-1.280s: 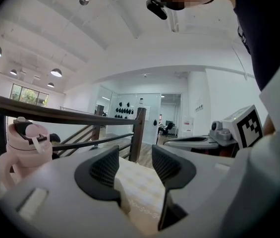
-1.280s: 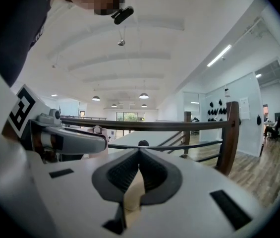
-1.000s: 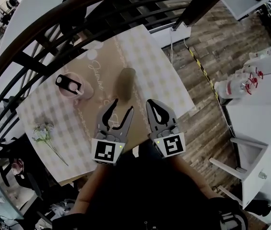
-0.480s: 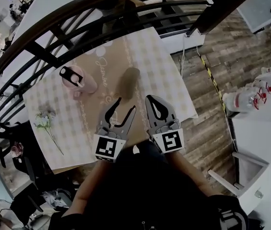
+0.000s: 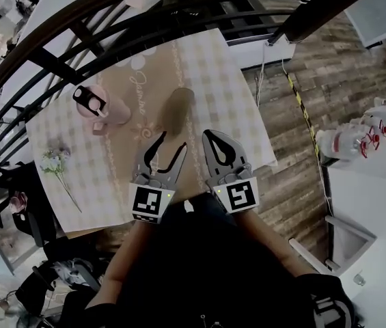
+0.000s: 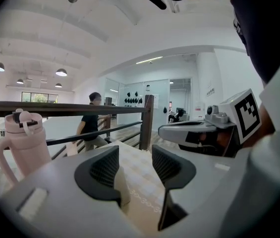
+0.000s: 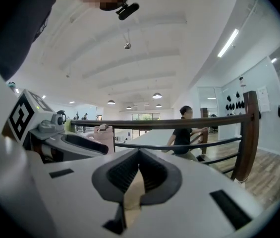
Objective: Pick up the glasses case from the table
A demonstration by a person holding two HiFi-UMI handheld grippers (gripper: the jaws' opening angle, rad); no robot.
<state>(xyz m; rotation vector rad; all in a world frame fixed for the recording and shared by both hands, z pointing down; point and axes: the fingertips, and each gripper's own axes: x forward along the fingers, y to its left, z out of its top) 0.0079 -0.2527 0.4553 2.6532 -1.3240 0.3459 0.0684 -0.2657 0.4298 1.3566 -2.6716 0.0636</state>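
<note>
Left gripper (image 5: 171, 143) agape, right gripper (image 5: 208, 136) closed

Brown oblong glasses case (image 5: 177, 112) rests on the table (image 5: 214, 70), near its middle; untouched.

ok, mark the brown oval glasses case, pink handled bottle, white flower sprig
brown oval glasses case (image 5: 178, 113), head view, middle of top
pink handled bottle (image 6: 29, 145), left gripper view, body
white flower sprig (image 5: 54, 161), head view, blossoms

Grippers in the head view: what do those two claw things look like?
Both the left gripper and the right gripper are grey, beak-shaped claws with black ribbed pads. Each carries a white cube printed with black square markers, with a tiny green light beside it. The person wears a dark top.
</note>
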